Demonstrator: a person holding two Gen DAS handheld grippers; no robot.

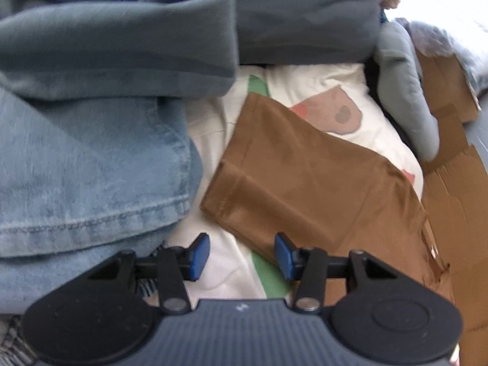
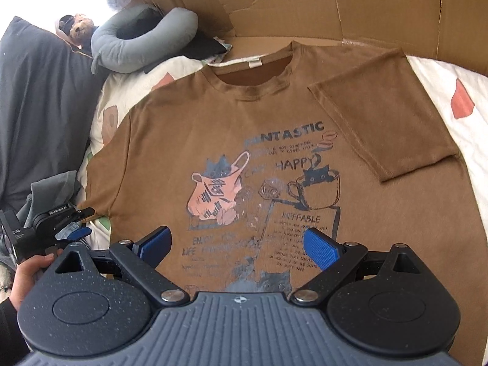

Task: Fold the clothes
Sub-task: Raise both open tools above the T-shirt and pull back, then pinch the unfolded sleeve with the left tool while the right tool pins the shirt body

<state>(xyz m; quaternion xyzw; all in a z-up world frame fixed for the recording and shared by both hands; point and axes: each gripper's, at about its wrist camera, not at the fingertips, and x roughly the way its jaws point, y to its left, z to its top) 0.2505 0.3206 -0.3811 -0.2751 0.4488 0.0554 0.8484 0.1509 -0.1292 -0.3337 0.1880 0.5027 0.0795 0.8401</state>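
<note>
A brown T-shirt (image 2: pixel 231 140) with a cat and coffee print lies face up on the white patterned bedsheet (image 2: pixel 457 140). One sleeve (image 2: pixel 384 116) is folded inward over the chest. My right gripper (image 2: pixel 238 245) hovers open above the lower print, blue pads wide apart with nothing between them. In the left wrist view the shirt's other sleeve (image 1: pixel 305 183) lies flat on the sheet (image 1: pixel 225 262). My left gripper (image 1: pixel 242 256) is open just before that sleeve's near edge, only sheet between its pads. From the right wrist view, the left gripper (image 2: pixel 87 222) sits at the shirt's left edge, held by a hand (image 2: pixel 24 274).
Blue jeans (image 1: pixel 91 167) and a grey-green garment (image 1: pixel 122 36) are piled to the left of the sleeve. Flattened cardboard (image 2: pixel 305 6) borders the far side. A grey neck pillow (image 2: pixel 137 39), a plush bear (image 2: pixel 77 29) and a dark pillow (image 2: pixel 39 97) lie at the upper left.
</note>
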